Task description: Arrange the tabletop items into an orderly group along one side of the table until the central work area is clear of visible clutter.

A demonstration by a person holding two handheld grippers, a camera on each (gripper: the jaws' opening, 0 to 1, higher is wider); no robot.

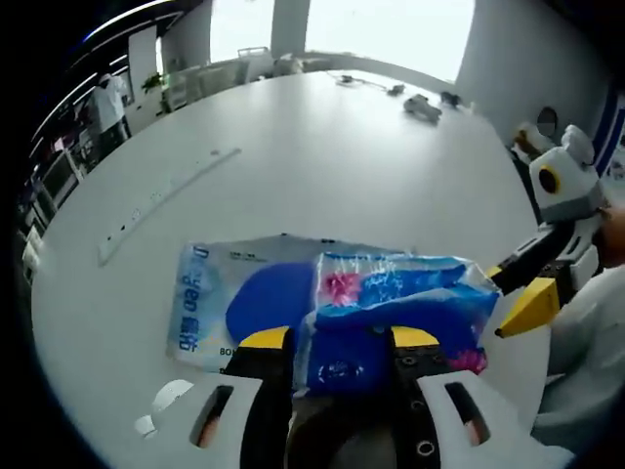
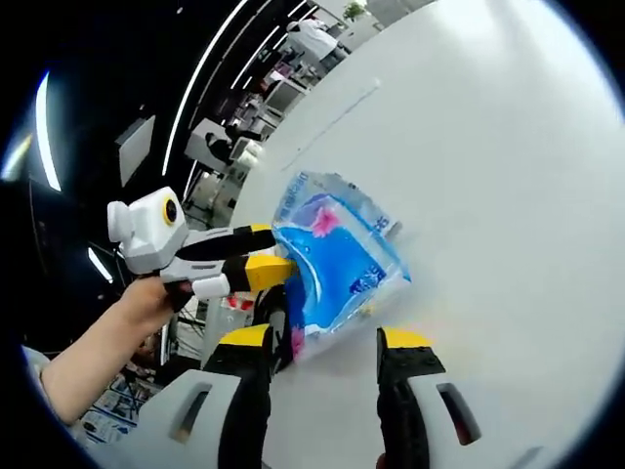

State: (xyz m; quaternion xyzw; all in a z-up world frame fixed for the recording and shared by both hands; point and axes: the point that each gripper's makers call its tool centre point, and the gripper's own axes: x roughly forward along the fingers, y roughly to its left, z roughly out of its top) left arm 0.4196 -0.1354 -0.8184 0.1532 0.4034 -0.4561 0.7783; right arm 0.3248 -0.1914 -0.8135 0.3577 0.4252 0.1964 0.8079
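Observation:
A blue plastic-wrapped pack (image 1: 391, 298) sits between the jaws of my left gripper (image 1: 339, 340), which is shut on its near end. It lies over a larger, flat pale-blue pack (image 1: 200, 303) on the white table (image 1: 322, 166). My right gripper (image 1: 500, 301) reaches in from the right, its yellow tips just off the blue pack's corner. In the right gripper view, my right gripper (image 2: 325, 342) stands open with nothing between its fingers. The blue pack (image 2: 342, 259) is just beyond its left jaw. A hand holds my left gripper (image 2: 278, 252), clamped on the pack's left edge.
A long clear ruler (image 1: 161, 200) lies on the table to the left, also in the right gripper view (image 2: 337, 117). Small grey items and cables (image 1: 422, 107) sit near the far edge. A person in white (image 1: 107, 98) stands beyond the table among desks.

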